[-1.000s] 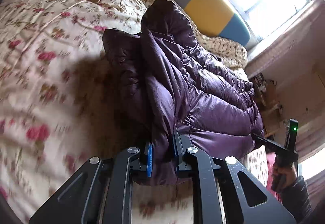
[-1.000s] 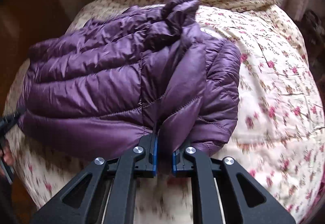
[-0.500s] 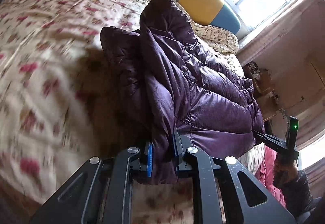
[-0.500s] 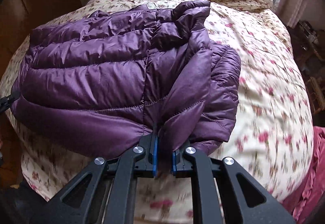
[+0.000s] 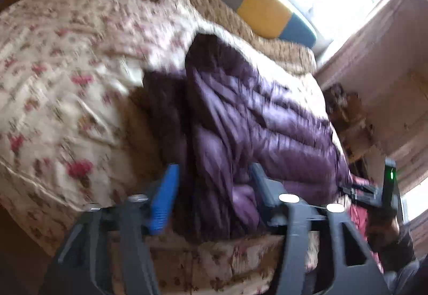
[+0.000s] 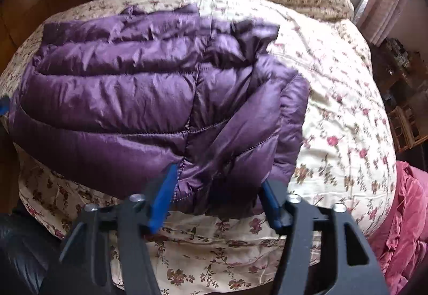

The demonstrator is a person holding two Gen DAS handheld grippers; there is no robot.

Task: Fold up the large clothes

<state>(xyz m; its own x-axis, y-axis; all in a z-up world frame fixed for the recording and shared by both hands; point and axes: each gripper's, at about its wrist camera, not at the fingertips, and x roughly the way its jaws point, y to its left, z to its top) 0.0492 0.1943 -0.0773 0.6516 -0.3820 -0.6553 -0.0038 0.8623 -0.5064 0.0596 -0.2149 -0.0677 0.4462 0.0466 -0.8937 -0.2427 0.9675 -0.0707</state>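
Purple down jacket (image 6: 139,97) lay folded on floral quilt (image 6: 342,97). L gripper (image 5: 214,188) and R gripper (image 6: 216,196) both spread wide at jacket's near edge, holding nothing.

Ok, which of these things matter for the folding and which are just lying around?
Job:
- purple quilted puffer jacket
- left gripper, jaws open
- right gripper, jaws open
- floral bedspread, the work surface

Lying about:
- crumpled red fabric
- grey, yellow and blue headboard
- cluttered wooden shelf
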